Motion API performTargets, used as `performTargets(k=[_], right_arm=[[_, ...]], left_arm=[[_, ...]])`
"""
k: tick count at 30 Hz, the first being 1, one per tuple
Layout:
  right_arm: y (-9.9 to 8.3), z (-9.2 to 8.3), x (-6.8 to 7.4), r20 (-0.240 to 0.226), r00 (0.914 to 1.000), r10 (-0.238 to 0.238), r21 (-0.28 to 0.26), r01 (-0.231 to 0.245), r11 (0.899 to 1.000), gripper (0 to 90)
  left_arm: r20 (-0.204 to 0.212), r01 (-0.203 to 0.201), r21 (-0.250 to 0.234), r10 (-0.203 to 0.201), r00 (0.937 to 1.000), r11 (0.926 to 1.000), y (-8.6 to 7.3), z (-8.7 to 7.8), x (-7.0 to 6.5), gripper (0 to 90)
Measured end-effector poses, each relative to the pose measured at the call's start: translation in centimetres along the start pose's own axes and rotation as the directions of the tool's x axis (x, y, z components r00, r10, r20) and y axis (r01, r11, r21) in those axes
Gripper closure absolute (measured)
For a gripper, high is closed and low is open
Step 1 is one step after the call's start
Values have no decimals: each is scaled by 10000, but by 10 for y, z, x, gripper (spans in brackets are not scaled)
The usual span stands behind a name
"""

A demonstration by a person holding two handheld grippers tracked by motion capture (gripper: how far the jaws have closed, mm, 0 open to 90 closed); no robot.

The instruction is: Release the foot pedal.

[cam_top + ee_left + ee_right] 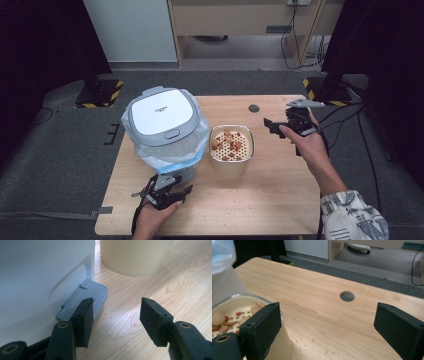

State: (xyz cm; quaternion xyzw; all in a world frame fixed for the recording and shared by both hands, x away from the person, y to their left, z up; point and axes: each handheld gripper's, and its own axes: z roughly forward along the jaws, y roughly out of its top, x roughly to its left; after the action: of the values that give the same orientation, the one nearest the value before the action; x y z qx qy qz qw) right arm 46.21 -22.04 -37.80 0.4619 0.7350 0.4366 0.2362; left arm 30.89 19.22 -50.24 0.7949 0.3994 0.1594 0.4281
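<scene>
Two grippers working at a wooden table (280, 190). Small dark writing is sitting on the white lid of the pedal bin (162, 116), too small to read. Left gripper (176, 192) is hovering at the bin's foot, jaws spread, gripping nothing; the left gripper view is showing the ribbed grey pedal (93, 293) just beside one jaw. Right gripper (274, 126) is hanging near the cream container (231, 145) of food scraps, jaws wide apart, empty. The right gripper view is catching a round cable hole (347, 296) beyond.
</scene>
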Motion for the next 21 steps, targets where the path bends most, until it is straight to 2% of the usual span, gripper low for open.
performTargets(k=[5, 13, 21], right_arm=[[-23, -4, -10, 114, 9997, 199, 85, -200, 9998, 79], [-58, -8, -16, 294, 9989, 379, 330, -388, 9987, 74], [-98, -3, -21, 497, 9943, 940, 673, -973, 9930, 74]], left_arm=[[-46, 47, 19, -47, 10000, 10000, 0, 0, 1, 414], [64, 164, 234, -166, 9998, 9996, -1, 2, 3, 384], [-6, 245, 168, -245, 9997, 9996, -2, 2, 6, 341]])
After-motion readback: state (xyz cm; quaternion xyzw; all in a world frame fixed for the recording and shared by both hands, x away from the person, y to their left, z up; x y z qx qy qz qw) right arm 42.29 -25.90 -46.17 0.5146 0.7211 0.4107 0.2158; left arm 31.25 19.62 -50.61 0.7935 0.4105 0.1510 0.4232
